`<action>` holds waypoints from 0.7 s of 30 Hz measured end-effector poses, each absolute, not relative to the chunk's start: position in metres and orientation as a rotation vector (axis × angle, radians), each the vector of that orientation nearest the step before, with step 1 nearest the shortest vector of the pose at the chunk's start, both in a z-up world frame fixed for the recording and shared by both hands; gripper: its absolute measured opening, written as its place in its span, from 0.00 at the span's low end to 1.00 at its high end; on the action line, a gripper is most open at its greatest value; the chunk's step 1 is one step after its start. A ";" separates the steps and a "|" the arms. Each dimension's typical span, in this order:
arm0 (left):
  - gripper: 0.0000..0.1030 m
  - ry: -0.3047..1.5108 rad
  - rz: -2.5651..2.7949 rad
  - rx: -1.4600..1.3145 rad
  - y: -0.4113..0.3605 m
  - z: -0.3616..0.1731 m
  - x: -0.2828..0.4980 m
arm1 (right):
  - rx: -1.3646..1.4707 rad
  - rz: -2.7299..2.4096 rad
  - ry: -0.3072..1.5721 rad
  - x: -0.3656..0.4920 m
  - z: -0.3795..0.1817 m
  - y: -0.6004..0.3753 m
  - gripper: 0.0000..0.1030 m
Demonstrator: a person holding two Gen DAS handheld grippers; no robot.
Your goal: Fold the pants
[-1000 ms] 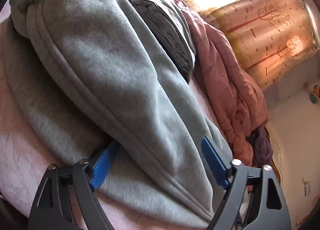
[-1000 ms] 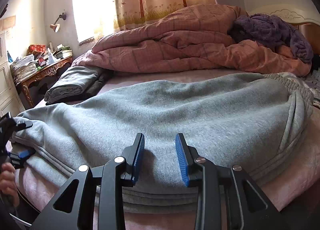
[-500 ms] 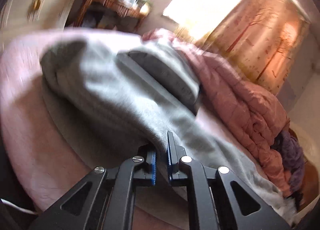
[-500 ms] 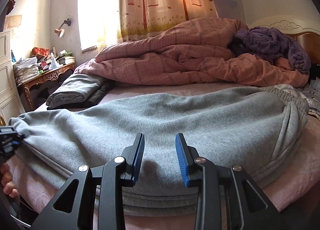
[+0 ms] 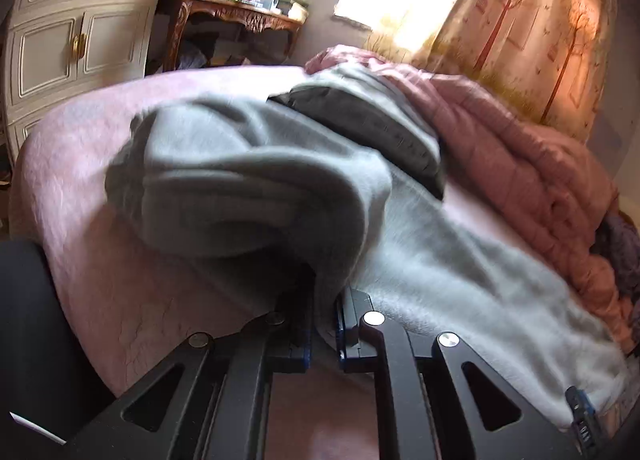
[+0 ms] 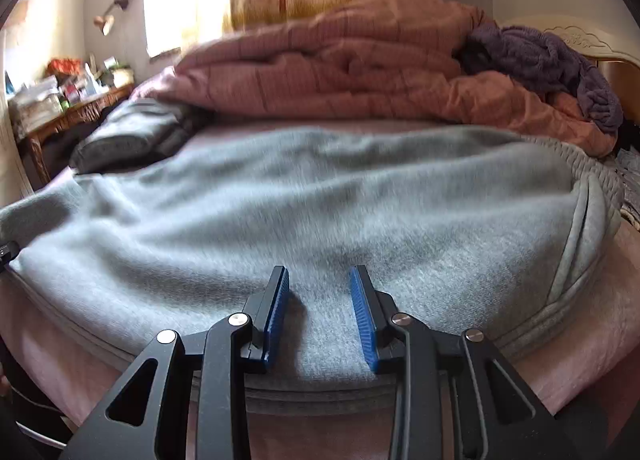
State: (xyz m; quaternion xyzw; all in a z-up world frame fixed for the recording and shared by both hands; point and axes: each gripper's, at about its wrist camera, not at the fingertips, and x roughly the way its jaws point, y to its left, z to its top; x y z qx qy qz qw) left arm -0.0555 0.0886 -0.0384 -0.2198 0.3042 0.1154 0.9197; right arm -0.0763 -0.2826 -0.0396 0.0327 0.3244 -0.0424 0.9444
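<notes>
One pants (image 5: 248, 179), clenched in left gripper (image 5: 324, 324); right gripper (image 6: 320, 312) parted above them. One bed (image 5: 80, 163), quilt (image 6: 360, 75) beyond.

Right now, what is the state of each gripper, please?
Left gripper: shut on the grey pants, fabric pinched between its pads.
Right gripper: open, jaws apart over the pants, gripping nothing.

The grey pants (image 5: 256, 179) hide the left gripper's (image 5: 324, 324) pads.
</notes>
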 end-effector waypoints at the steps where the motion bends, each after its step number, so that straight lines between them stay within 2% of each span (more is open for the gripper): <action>1: 0.10 0.636 0.237 -0.447 0.089 -0.047 -0.055 | 0.040 -0.096 0.666 -0.077 -0.042 -0.279 0.32; 6: 0.10 0.596 0.247 -0.365 0.078 -0.050 -0.058 | -0.034 -0.148 0.649 -0.080 -0.043 -0.266 0.32; 10: 0.13 0.605 0.186 -0.365 0.087 -0.050 -0.059 | 0.129 -0.001 0.637 -0.083 -0.025 -0.275 0.33; 12: 0.29 0.611 0.187 -0.350 0.090 -0.046 -0.060 | 0.175 0.059 0.628 -0.081 -0.016 -0.268 0.33; 14: 0.82 0.616 0.207 -0.343 0.094 -0.044 -0.064 | 0.170 0.078 0.615 -0.079 -0.010 -0.251 0.33; 21: 0.84 0.593 0.139 -0.379 0.127 -0.042 -0.085 | 0.054 0.036 0.704 -0.072 -0.052 -0.192 0.32</action>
